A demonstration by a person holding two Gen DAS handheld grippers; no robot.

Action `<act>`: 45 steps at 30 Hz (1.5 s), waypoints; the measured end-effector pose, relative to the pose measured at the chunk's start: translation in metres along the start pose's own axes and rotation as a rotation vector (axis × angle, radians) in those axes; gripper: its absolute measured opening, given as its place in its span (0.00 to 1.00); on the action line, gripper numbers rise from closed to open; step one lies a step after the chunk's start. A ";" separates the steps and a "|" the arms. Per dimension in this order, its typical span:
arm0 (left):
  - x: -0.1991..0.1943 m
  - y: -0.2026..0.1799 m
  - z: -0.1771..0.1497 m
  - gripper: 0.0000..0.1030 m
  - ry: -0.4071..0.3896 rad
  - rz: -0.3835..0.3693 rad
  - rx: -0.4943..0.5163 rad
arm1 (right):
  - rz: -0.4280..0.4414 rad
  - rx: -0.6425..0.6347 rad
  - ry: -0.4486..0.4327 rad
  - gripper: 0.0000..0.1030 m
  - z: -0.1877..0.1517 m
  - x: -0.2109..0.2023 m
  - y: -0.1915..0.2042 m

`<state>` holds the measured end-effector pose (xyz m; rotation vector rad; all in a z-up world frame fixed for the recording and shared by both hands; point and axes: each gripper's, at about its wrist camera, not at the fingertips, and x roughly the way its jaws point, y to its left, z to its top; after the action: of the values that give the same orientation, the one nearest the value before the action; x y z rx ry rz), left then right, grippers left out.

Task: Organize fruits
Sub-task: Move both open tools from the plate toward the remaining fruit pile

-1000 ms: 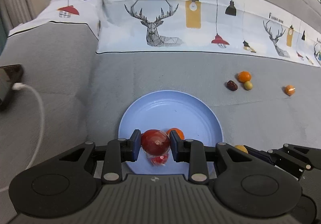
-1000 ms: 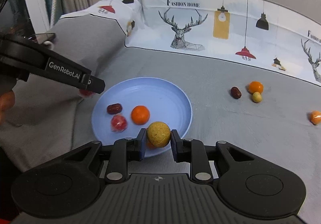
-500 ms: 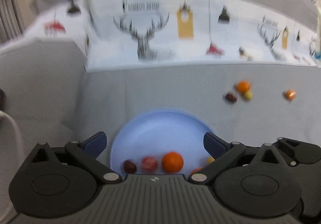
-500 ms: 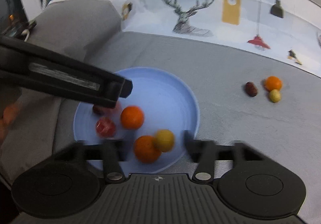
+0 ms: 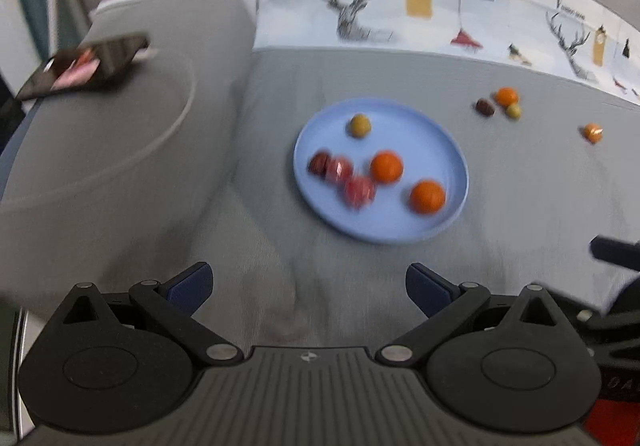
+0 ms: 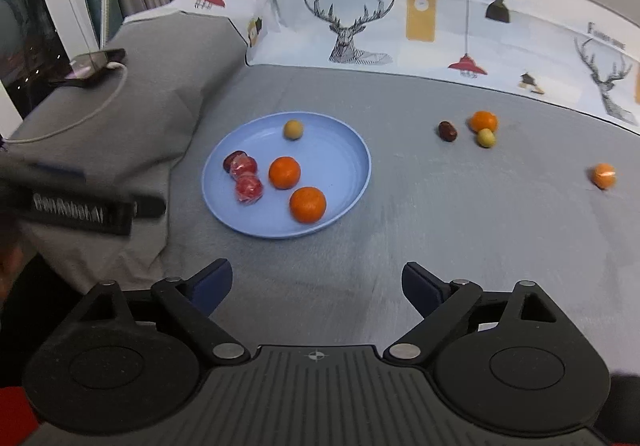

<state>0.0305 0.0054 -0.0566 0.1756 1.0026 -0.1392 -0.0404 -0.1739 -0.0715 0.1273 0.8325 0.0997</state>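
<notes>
A blue plate point(image 6: 344, 150) lies on the grey bed cover and also shows in the left wrist view point(image 5: 440, 134). It holds two oranges point(image 6: 307, 205), two red wrapped fruits point(image 6: 248, 189), a dark red date point(image 6: 230, 160) and a yellow-brown ball fruit point(image 6: 293, 129). On the cover to the right lie a date point(image 6: 447, 131), an orange point(image 6: 483, 121), a yellow-green fruit point(image 6: 485, 137) and a wrapped orange fruit point(image 6: 604, 175). My right gripper point(image 6: 316, 288) is open and empty, in front of the plate. My left gripper point(image 5: 308, 288) is open and empty, also short of the plate.
A phone point(image 6: 90, 68) on a white cable point(image 6: 80, 118) lies on the raised grey fold at the left. A printed deer pillowcase point(image 6: 400, 18) runs along the back. The left gripper's side point(image 6: 80, 208) shows at the left of the right wrist view.
Both grippers let go of their fruit onto the plate, opened wide and pulled back. The red fruit and the yellow-brown ball now lie on the plate.
</notes>
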 end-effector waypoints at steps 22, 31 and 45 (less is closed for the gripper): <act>-0.076 -0.032 -0.010 1.00 -0.165 -0.023 0.053 | -0.053 0.012 -0.161 0.92 -0.019 -0.074 0.001; -0.073 -0.030 -0.004 1.00 -0.150 -0.029 0.038 | -0.077 0.043 -0.175 0.92 -0.018 -0.073 -0.008; -0.048 -0.072 0.038 1.00 -0.102 -0.091 0.116 | -0.249 0.234 -0.182 0.92 -0.022 -0.044 -0.076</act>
<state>0.0219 -0.0711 -0.0021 0.2268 0.9012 -0.2869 -0.0829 -0.2537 -0.0653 0.2477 0.6698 -0.2418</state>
